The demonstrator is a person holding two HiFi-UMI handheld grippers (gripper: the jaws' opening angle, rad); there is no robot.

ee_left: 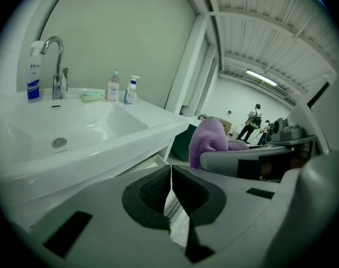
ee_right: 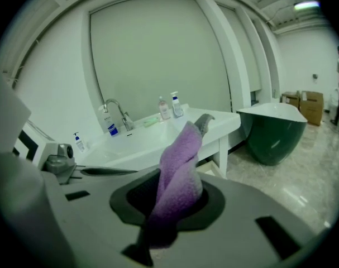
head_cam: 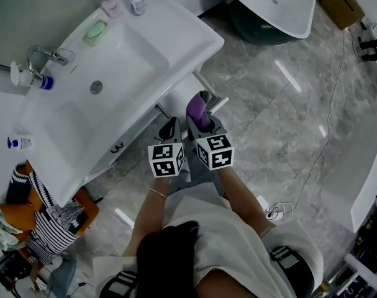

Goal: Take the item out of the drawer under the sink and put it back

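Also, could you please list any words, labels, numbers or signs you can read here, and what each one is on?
No text here can be read.
Spray bottle by the tap: label print blurred.
Two pump bottles at the back of the sink: labels too small.
Small pump bottle in the head view: too small.
Marker cubes: black-and-white square patterns only, no words.

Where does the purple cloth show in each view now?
Head view: purple cloth just above centre.
Left gripper view: right of centre.
Right gripper view: centre, held in the right gripper.
Shared landmark: faucet, at left in all three.
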